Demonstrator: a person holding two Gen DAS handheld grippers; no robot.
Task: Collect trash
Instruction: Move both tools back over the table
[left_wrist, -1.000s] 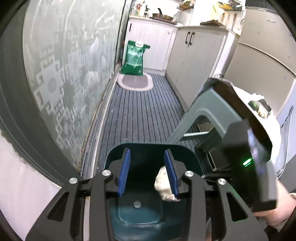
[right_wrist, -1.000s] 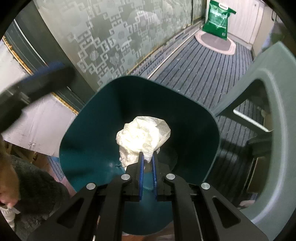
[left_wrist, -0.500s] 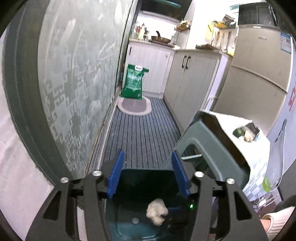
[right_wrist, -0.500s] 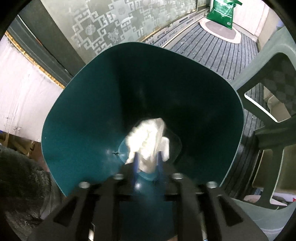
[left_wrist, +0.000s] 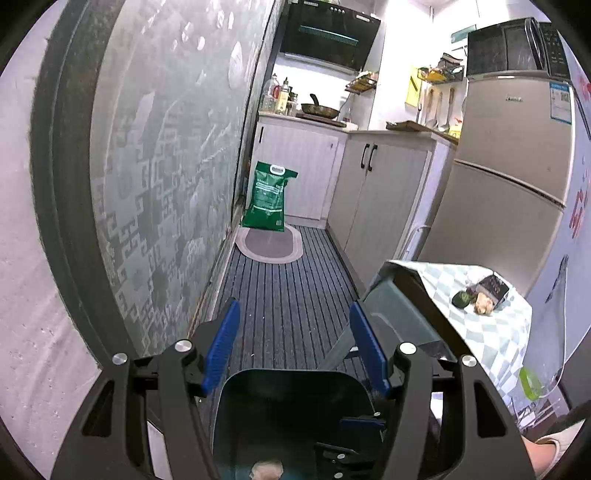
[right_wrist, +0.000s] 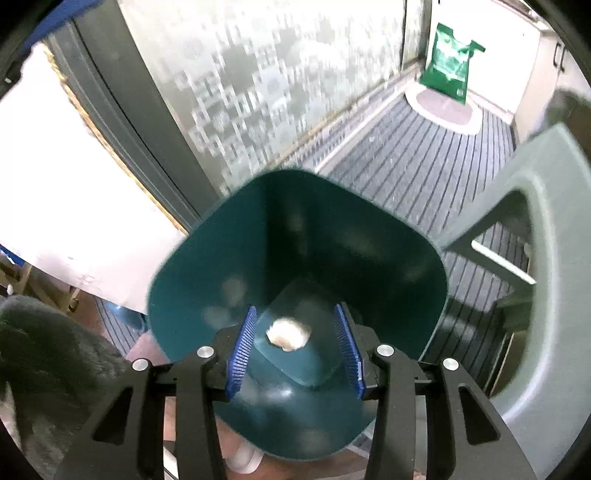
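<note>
A dark teal trash bin (right_wrist: 207, 280) stands on the floor below both grippers. A crumpled white paper wad (right_wrist: 288, 334) lies loose on its bottom. My right gripper (right_wrist: 295, 352) hangs over the bin's mouth and points down into it. Its jaws are opening, and the wad lies far below, untouched by the pads. In the left wrist view my left gripper (left_wrist: 295, 349) is above the bin's rim (left_wrist: 288, 374) and looks along the kitchen floor. Its jaws are opening with nothing between them. The paper wad (left_wrist: 267, 470) shows at the bottom edge of that view.
A grey-green plastic stool (left_wrist: 399, 314) stands right of the bin. Beyond it is a table with a checked cloth (left_wrist: 491, 343) bearing small scraps (left_wrist: 480, 295). A frosted glass door (left_wrist: 166, 184) runs along the left. A green bag (left_wrist: 267, 197), an oval mat (left_wrist: 269, 245), cabinets and a fridge stand farther off.
My right gripper went from shut on the paper wad to open; the wad dropped to the bin's bottom. My left gripper rose, tilted up and opened wider.
</note>
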